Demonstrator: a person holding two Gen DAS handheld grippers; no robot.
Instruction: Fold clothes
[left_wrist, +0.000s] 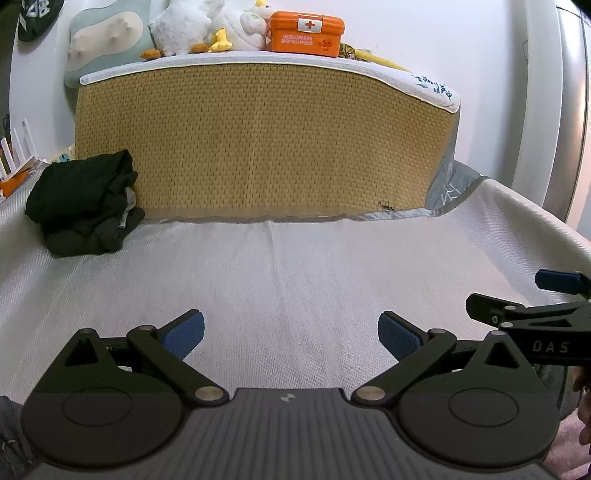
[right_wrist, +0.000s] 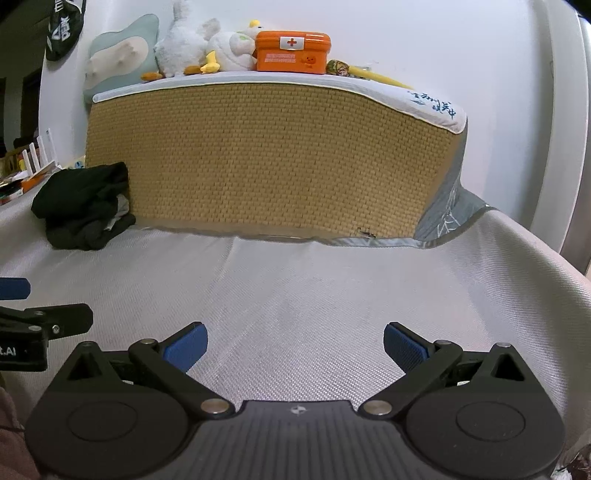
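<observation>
A pile of dark folded clothes (left_wrist: 85, 206) sits on the white bed sheet (left_wrist: 295, 280) at the far left, against the woven mattress side; it also shows in the right wrist view (right_wrist: 85, 206). My left gripper (left_wrist: 291, 338) is open and empty, low over the sheet. My right gripper (right_wrist: 295, 345) is open and empty too, beside the left one. Part of the right gripper (left_wrist: 532, 299) shows at the right edge of the left wrist view. Part of the left gripper (right_wrist: 29, 306) shows at the left edge of the right wrist view.
An upright mattress with a woven yellow side (left_wrist: 258, 140) blocks the far side. On top stand plush toys (left_wrist: 207, 29) and an orange first-aid box (left_wrist: 306, 33). A white wall (left_wrist: 480, 74) is at the right. Small items (left_wrist: 18, 173) lie far left.
</observation>
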